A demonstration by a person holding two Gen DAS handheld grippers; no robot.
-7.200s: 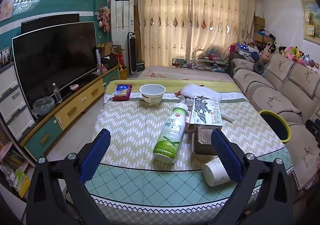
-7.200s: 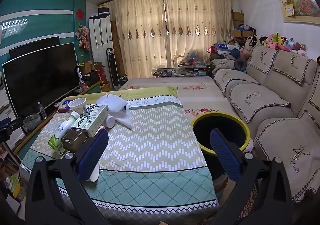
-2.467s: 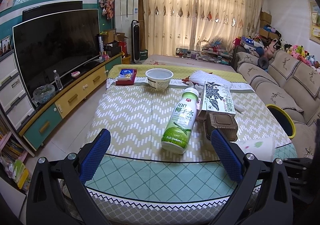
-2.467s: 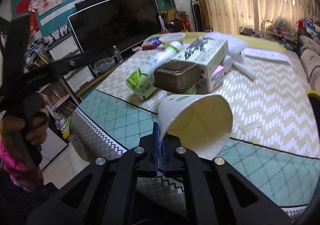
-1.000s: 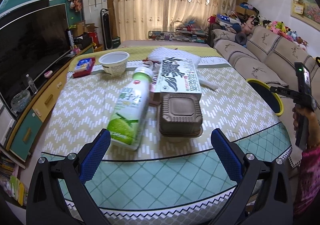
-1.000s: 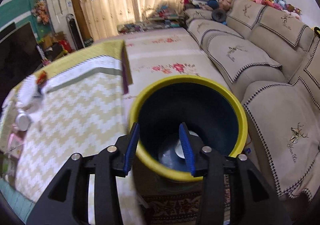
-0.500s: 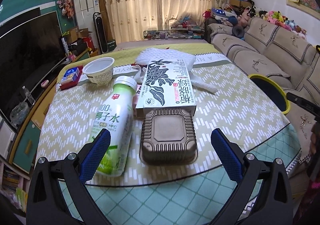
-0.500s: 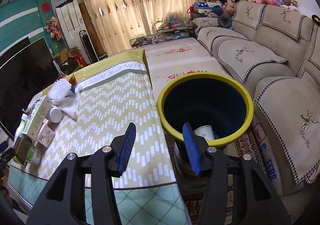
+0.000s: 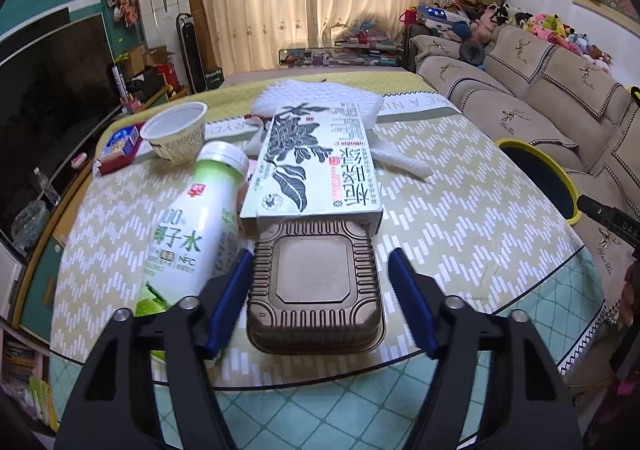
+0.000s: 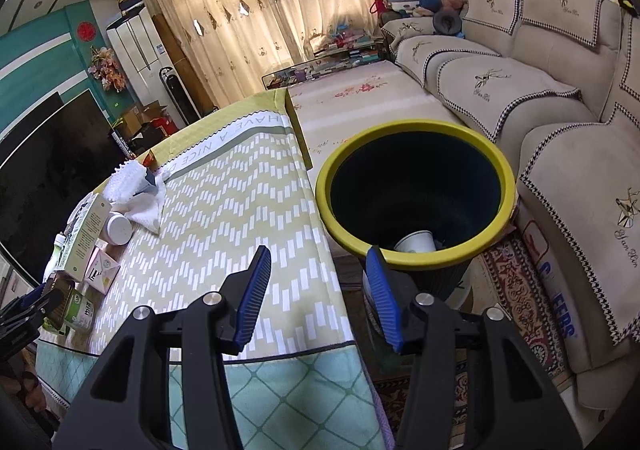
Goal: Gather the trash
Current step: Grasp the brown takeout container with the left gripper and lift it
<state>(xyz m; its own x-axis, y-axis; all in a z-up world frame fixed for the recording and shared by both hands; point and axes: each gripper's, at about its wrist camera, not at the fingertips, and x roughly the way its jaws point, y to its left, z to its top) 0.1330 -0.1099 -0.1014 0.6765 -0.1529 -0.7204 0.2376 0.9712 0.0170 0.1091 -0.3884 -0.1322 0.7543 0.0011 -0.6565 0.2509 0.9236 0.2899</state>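
Observation:
My left gripper [image 9: 318, 282] is open, its blue pads on either side of a brown ribbed plastic box [image 9: 314, 286] near the table's front edge; whether they touch it I cannot tell. A green and white drink bottle [image 9: 188, 234] lies to its left, a white printed carton [image 9: 316, 165] behind it. My right gripper [image 10: 320, 282] is open and empty, beside the table and just before the yellow-rimmed dark bin [image 10: 416, 254]. A white paper cup [image 10: 416, 242] lies inside the bin. The bin also shows in the left wrist view [image 9: 540, 165].
A white bowl [image 9: 176, 133], a white mesh cloth [image 9: 320, 97] and a red box [image 9: 118, 153] sit farther back on the table [image 10: 224, 209]. A small pink carton [image 10: 102, 268] and white lid [image 10: 118, 228] lie by the carton. A sofa [image 10: 560, 97] stands right of the bin.
My left gripper has moved in on the brown box and narrowed around it. My right gripper dropped the paper cup into the bin, then pulled back and opened wider.

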